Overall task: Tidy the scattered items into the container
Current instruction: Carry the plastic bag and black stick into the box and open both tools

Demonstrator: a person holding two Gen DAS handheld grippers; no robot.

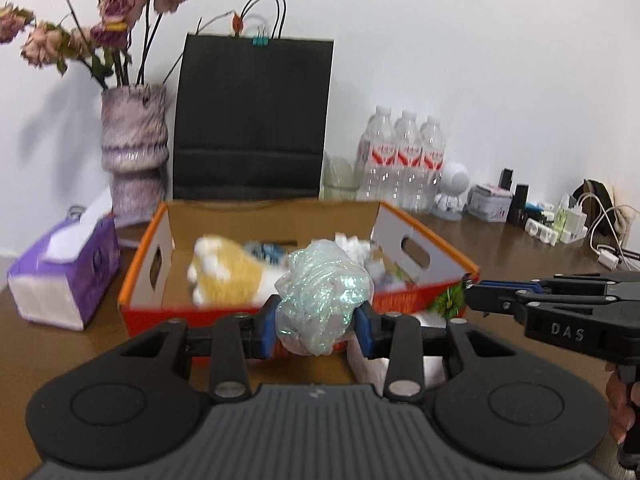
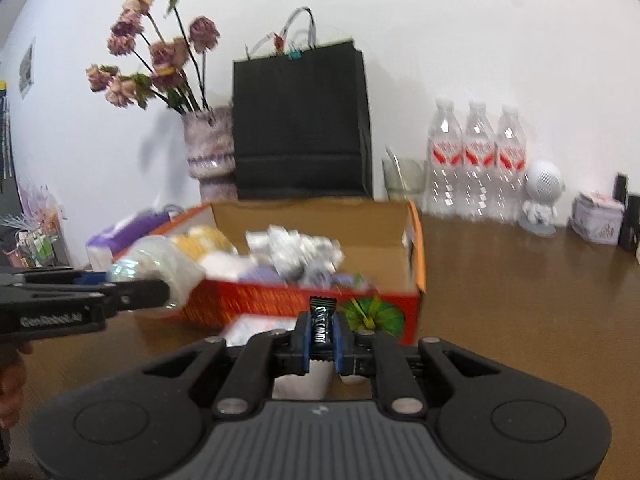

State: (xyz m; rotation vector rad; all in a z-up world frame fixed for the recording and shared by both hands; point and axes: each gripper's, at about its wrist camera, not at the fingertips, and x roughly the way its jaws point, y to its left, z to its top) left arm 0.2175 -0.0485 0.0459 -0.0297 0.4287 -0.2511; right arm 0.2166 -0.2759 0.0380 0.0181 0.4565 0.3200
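Clearly the left gripper (image 1: 316, 320) has its fingers pinching a crumpled shiny plastic bag (image 1: 322, 296) at its middle, just short of the near wall of the orange box (image 1: 248, 308) on the table (image 1: 92, 344); it looks light, soft and slippery, so a squeeze through the bulk suits it best. On the right, the right gripper (image 2: 323, 338) has its fingers pressed onto a small black candy (image 2: 321, 326), light and fairly stiff, held across its flat body near the same wall

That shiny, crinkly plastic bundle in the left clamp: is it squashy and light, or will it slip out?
The iridescent plastic bundle looks soft: it bulges above and below the left gripper's jaws, so it probably squashes rather than resists. It seems light for its bulk, being thin crumpled film. The glossy surface might be slippery, though the jaws pinch it at its middle, which likely keeps it in.
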